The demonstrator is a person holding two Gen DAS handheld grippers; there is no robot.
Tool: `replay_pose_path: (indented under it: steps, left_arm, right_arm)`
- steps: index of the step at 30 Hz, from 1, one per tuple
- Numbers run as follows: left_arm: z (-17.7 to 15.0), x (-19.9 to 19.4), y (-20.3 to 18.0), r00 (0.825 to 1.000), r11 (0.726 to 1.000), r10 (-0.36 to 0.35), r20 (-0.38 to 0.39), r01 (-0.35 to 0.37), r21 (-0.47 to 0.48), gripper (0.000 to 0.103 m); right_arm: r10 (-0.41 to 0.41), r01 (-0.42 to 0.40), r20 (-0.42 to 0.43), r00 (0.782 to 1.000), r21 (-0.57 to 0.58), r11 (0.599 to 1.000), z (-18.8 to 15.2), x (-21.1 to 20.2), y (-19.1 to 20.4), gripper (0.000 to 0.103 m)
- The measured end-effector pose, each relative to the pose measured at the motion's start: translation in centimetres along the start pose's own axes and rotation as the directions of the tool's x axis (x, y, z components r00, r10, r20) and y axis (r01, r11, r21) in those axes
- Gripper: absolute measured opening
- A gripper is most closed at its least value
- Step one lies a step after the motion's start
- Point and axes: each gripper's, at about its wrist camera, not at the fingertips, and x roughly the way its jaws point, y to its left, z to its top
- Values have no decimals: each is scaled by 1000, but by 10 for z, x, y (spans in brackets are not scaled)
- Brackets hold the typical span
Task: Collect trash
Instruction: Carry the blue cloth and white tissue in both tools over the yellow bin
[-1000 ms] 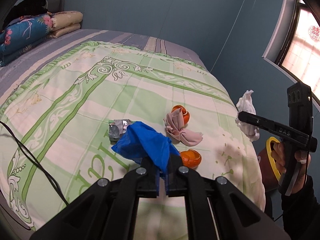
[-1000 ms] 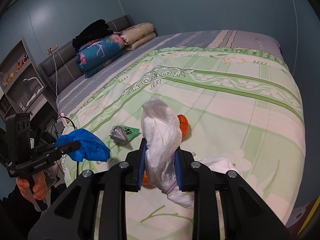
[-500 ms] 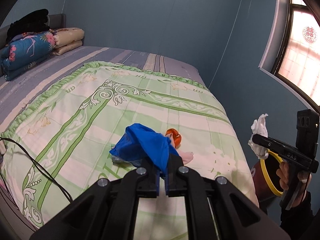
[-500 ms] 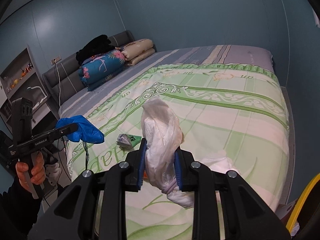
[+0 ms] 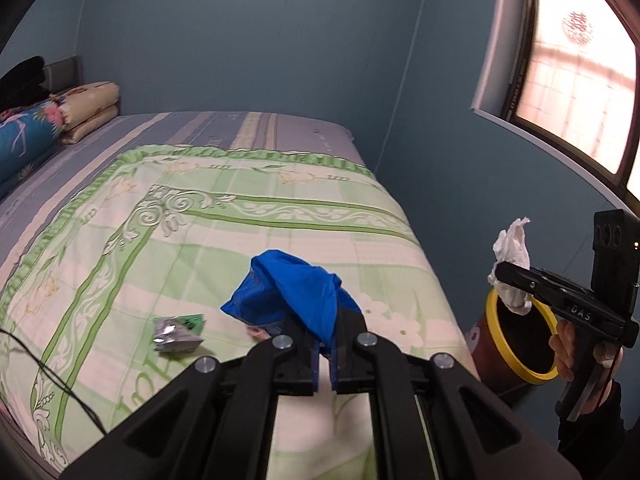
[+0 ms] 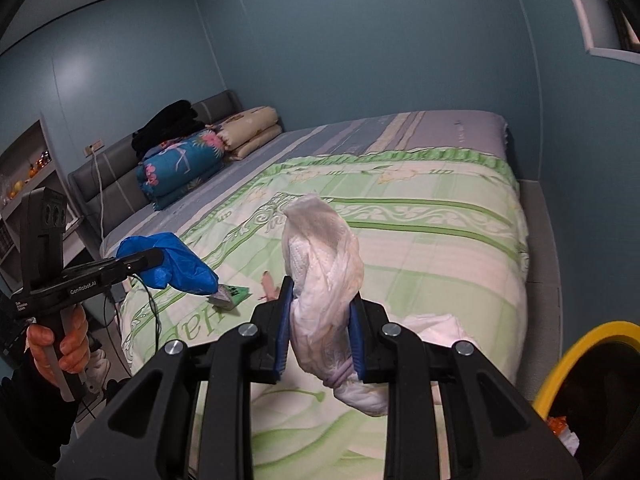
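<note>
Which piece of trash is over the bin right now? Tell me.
The white tissue wad, clamped in the right gripper, hangs over the yellow-rimmed bin. The blue bag in the left gripper is over the bed.

I see the wrapper (image 5: pixel 179 328) lying on the bed (image 5: pixel 224 240), near edge, left. Bin (image 5: pixel 516 344) stands right of the bed. Pillows (image 6: pixel 200 156) stacked at far left, against the headboard (image 6: pixel 120 184).
</note>
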Motion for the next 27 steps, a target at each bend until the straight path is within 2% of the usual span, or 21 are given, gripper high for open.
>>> replay_pose_path:
  steps: [12, 19, 27]
  left_arm:
    - [12, 27, -94, 990, 982, -136, -31, 139, 125, 3]
    - [13, 41, -146, 976, 957, -210, -61, 218, 193, 3]
    - [12, 58, -205, 951, 916, -293, -100, 309, 257, 3]
  right_arm:
    - [-110, 106, 61, 992, 71, 992, -12, -53, -46, 23]
    - [-184, 173, 95, 978, 113, 978, -21, -88, -81, 23]
    - [-264, 243, 115, 958, 168, 955, -36, -120, -112, 23]
